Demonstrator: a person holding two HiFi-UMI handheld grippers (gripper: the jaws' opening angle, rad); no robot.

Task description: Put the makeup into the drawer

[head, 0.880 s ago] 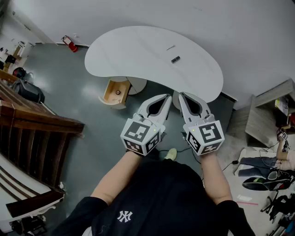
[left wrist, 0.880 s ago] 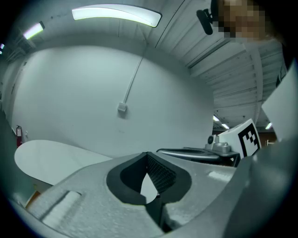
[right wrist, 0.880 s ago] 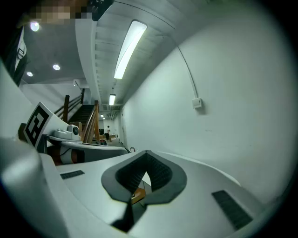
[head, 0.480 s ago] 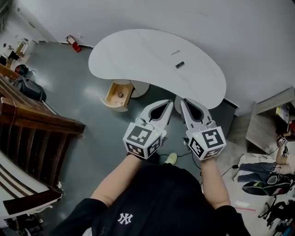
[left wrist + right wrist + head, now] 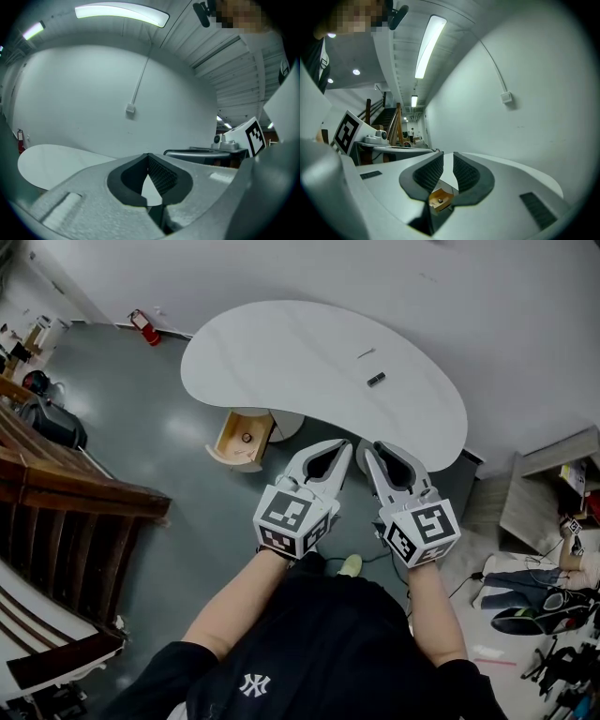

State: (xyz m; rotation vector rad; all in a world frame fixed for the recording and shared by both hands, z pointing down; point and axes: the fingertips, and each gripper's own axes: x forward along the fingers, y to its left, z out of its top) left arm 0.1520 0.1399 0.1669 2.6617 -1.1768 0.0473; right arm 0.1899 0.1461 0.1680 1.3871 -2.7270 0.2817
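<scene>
- My two tongs hang nearest me, short of the table: the left gripper (image 5: 343, 448) has its jaws together on nothing, and the right gripper (image 5: 366, 448) has its jaws a slit apart, also empty.
- One wooden drawer (image 5: 228, 439) stands pulled open under the near edge; I cannot tell what the small round speck inside is.
- On the one white table (image 5: 281, 352) lie two pieces well beyond my reach: a dark makeup piece (image 5: 376, 380) and, farther, a thin stick (image 5: 366, 353).
- I judge that the opening is done, while pickup and stowing are both left.
</scene>
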